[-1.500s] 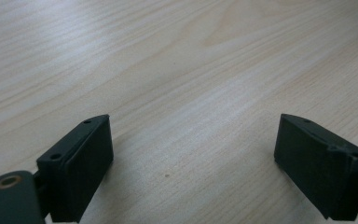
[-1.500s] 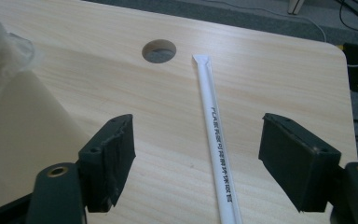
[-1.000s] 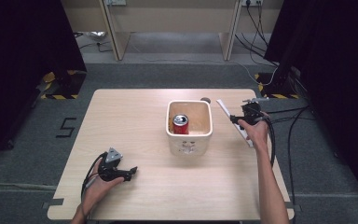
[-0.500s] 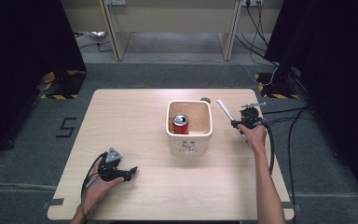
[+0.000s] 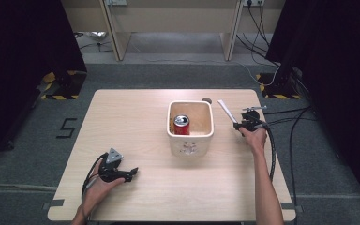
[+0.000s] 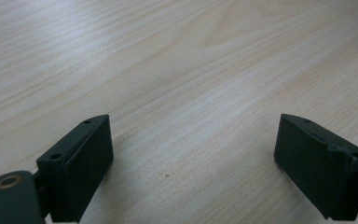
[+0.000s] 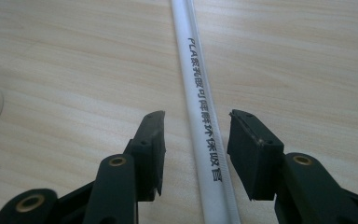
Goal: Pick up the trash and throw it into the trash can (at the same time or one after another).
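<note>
Right gripper [image 7: 195, 154] straddled the wrapped straw [image 7: 200, 107], jaws apart, not pinching.
Bin [image 5: 190, 133] with red can [image 5: 182, 124] stood beside; left gripper [image 6: 193, 163] spread over bare table [image 5: 136, 112].

White wrapped straw [image 7: 204, 116] lies flat on the table [image 7: 307, 56] — black printed lettering.

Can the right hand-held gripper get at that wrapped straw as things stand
Probably yes. The right hand-held gripper is open with a jaw either side of the straw, which lies flat on the table, nothing between them.
</note>
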